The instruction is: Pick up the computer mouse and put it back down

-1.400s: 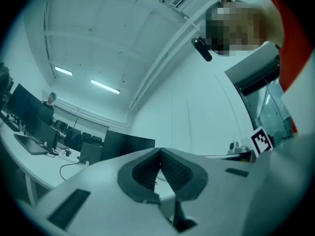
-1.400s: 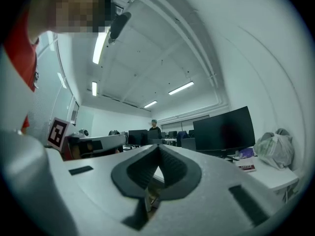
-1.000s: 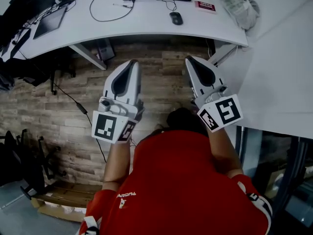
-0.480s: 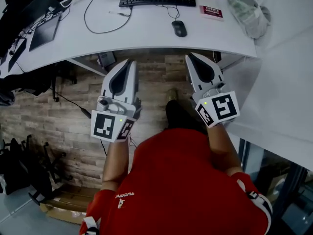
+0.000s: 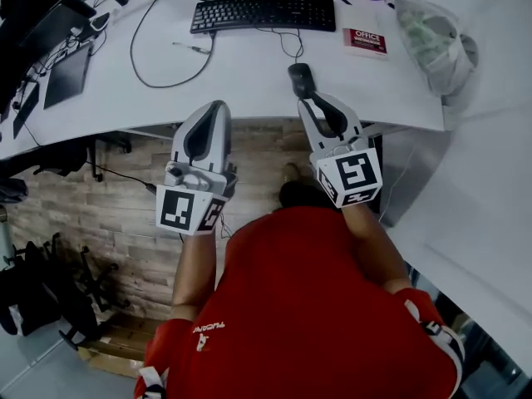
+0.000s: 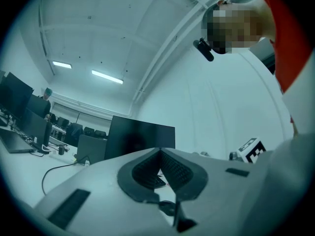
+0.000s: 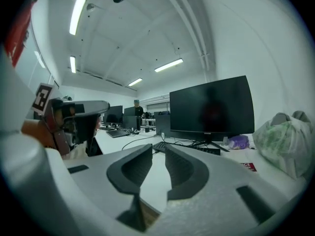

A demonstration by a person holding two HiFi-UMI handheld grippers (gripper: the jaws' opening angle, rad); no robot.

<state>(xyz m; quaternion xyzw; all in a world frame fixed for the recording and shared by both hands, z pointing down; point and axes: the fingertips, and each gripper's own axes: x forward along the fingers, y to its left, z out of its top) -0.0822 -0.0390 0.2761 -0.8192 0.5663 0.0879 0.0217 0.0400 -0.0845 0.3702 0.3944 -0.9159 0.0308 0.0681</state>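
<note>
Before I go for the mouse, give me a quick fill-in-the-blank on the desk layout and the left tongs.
1. The computer mouse lies on the desk, just nearer the person than the ____.
2. To the right of the red OFFICE card sits a crumpled ____.
3. The left tongs are ____, with nothing between them.
Missing words: keyboard; plastic bag; shut.

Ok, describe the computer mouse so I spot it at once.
On the white curved desk, find the black keyboard. In front of its right half lies the small black oval mouse; the red-and-white booklet to its right is flat and rectangular.
</note>
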